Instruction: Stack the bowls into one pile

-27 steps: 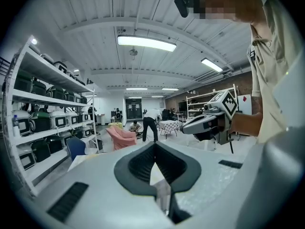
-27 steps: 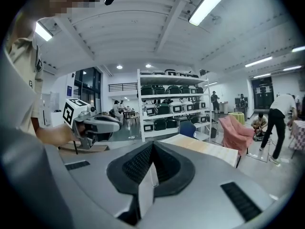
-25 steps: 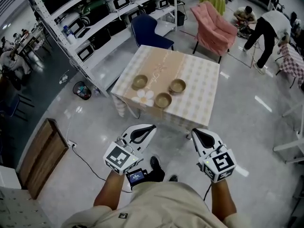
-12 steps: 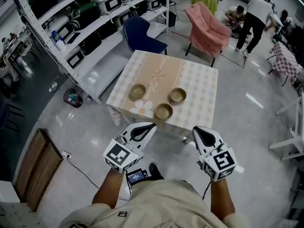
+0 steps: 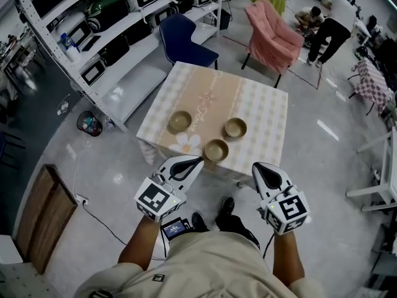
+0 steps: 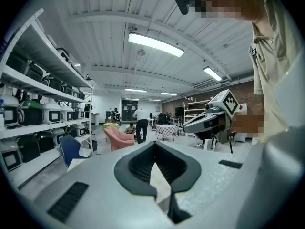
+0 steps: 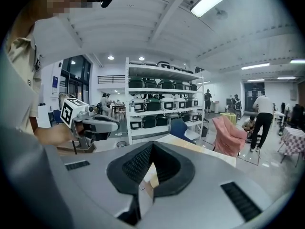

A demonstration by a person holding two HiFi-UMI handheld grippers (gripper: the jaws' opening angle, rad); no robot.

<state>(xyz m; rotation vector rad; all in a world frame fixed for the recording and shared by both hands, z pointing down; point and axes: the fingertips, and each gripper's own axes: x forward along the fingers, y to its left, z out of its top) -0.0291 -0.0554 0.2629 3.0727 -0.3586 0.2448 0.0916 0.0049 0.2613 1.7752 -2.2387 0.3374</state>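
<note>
bowls: three tan ones stand apart on the desk (image 5: 260, 101), none stacked yet. the left bowl (image 5: 180, 120) and right bowl (image 5: 235, 128) sit mid-desk, the near bowl (image 5: 216, 149) by the front edge.
left gripper (image 5: 198, 161): fingers closed tip to tip, holding nothing, just short of the desk's near edge.
right gripper (image 5: 255, 166): likewise closed and empty, level with the left.
step in hand: likely the approach.
doing it well: part the fingers before reaching, pinch one bowl by its rim, lift it clear, then lower it centred and level into another so it nests.
</note>
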